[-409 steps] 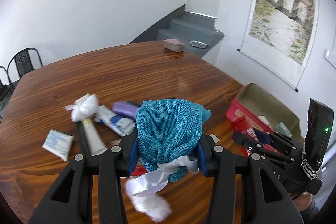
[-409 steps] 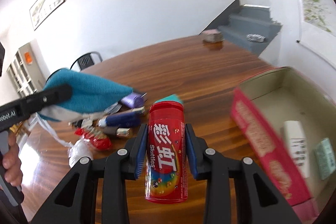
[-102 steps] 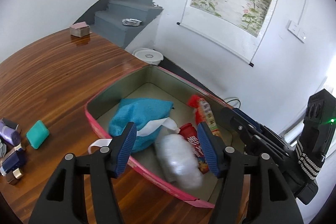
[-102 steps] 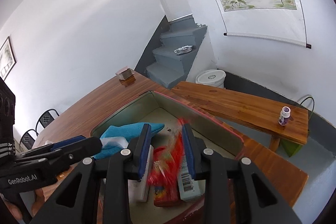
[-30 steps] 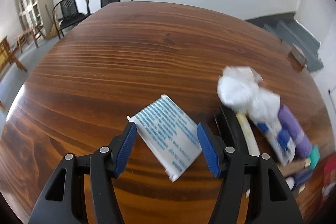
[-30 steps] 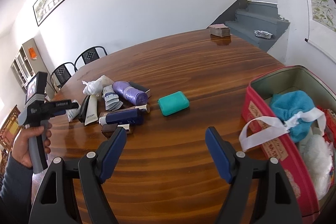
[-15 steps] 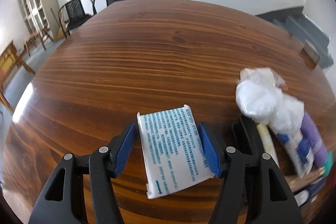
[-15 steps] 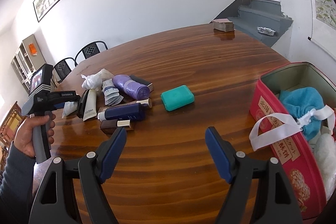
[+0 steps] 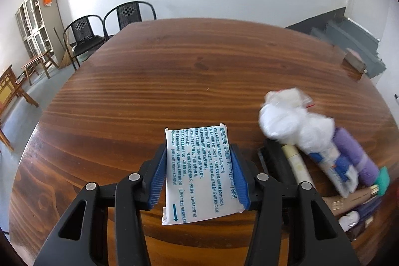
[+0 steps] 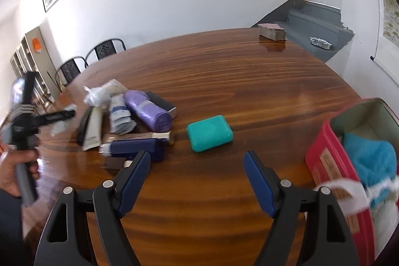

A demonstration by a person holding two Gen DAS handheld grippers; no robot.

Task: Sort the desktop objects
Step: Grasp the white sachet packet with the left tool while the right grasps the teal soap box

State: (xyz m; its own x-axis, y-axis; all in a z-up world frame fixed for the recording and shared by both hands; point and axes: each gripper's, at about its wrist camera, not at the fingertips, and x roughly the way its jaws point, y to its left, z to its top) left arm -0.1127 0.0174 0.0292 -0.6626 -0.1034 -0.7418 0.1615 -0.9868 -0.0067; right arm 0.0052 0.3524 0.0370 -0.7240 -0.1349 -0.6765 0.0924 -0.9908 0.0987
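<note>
The round wooden desk (image 10: 249,81) carries everything, with the red storage box (image 10: 331,166) at its 3 o'clock edge in the right wrist view, already holding a teal cloth bag (image 10: 369,156). At 9 o'clock lies the unsorted heap: a purple roll (image 10: 149,110), a cream tube (image 10: 93,129) and a navy pen-like case (image 10: 137,147), with a teal soap-like block (image 10: 210,132) lying apart at 12 o'clock. The left tongs (image 9: 200,177) have just been closing and now clamp a white printed sachet (image 9: 199,171) by its two long edges; it looks light, flat and pliable, so a mid-edge hold seems soundest against buckling. That hand (image 10: 17,166) points them downward over the desk. The right tongs (image 10: 197,173) hang wide apart, empty, tilted down toward the teal block.
</note>
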